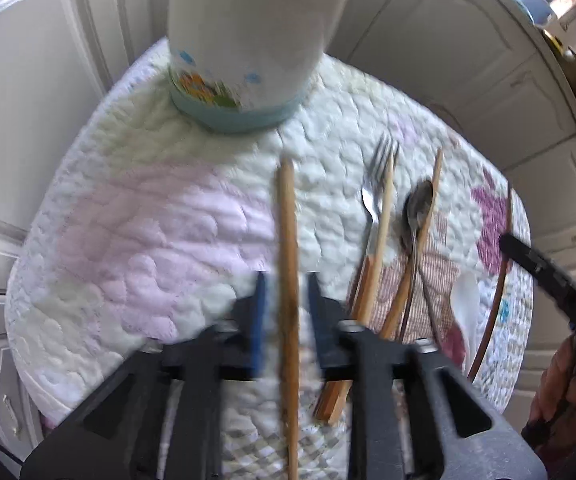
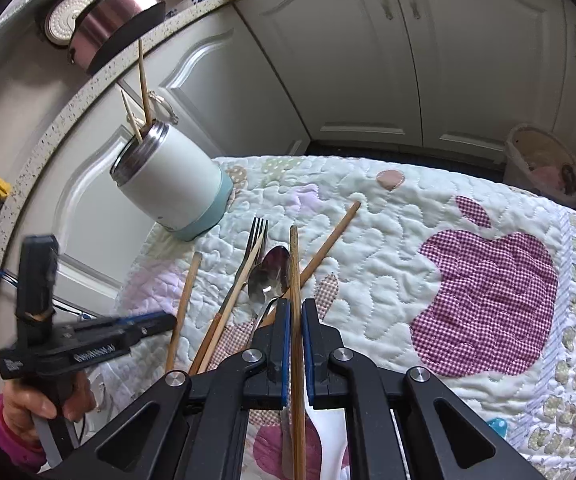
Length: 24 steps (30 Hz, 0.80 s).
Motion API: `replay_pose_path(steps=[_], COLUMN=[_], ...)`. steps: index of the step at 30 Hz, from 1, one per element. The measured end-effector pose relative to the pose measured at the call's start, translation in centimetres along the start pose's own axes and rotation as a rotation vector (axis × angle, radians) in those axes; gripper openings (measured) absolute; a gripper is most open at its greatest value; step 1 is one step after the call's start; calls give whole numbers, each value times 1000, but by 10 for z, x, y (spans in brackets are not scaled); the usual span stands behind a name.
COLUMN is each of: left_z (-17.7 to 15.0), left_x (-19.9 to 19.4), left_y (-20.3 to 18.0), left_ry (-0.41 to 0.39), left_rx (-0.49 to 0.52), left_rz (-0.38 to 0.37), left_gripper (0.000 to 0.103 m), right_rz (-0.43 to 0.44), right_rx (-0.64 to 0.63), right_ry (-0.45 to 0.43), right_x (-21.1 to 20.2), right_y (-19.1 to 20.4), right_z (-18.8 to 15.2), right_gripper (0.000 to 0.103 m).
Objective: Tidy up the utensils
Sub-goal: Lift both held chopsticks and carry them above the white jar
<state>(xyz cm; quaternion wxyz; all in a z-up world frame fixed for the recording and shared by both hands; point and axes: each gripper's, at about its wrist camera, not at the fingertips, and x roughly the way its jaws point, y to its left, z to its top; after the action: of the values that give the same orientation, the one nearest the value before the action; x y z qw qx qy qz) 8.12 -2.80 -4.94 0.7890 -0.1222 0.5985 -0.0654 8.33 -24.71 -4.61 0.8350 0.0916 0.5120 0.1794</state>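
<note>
A white cup with a blue base (image 1: pixel 244 40) (image 2: pixel 172 184) stands at the far side of the quilted table (image 2: pixel 368 208) with two chopsticks in it. My left gripper (image 1: pixel 287 276) (image 2: pixel 164 323) is open and straddles a wooden chopstick (image 1: pixel 288 220) (image 2: pixel 184 304) lying on the quilt, with a gap at each pad. My right gripper (image 2: pixel 296 308) (image 1: pixel 506 240) is shut on another chopstick (image 2: pixel 295 264). A fork (image 1: pixel 376 184) (image 2: pixel 256 240), a metal spoon (image 1: pixel 418 208) (image 2: pixel 270 276), more chopsticks (image 2: pixel 328 240) and a white plastic spoon (image 1: pixel 466 304) lie between the two grippers.
White cabinet doors (image 2: pixel 348 60) surround the small table, whose quilt edge drops off on the left and far sides. A speckled counter (image 2: pixel 88 76) carries a metal pot (image 2: pixel 116 12). A lined bin (image 2: pixel 544 164) stands on the floor at the right. A person's hand (image 2: pixel 28 400) holds the left tool.
</note>
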Motion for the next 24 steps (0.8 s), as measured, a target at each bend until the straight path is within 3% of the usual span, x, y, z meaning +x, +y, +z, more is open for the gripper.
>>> replay_pose_path(steps=[10,13,14,19,24], left_z=[27,30,30,24,14], left_x=[20,28,30,12,-33], left_y=[-3,-13,-15,-14,-11], left_ry=[-96,-120,-114,-112,-169], left_rx=[-109,-72,-53,-30,-6], left_rz=[126,140,130,50,-44], left_gripper=[36,15,7,6,6], right_rz=[-3,-3,-4,7,23], right_rx=[-20,-28,-30,-40,-70], right_ry=[39,38,35,10,-37], right_x=[14,11,9,-5,-26], right_y=[9,12,13,20,35], right_z=[5,5,4,4,3], right_gripper=[5,5,5,5,5])
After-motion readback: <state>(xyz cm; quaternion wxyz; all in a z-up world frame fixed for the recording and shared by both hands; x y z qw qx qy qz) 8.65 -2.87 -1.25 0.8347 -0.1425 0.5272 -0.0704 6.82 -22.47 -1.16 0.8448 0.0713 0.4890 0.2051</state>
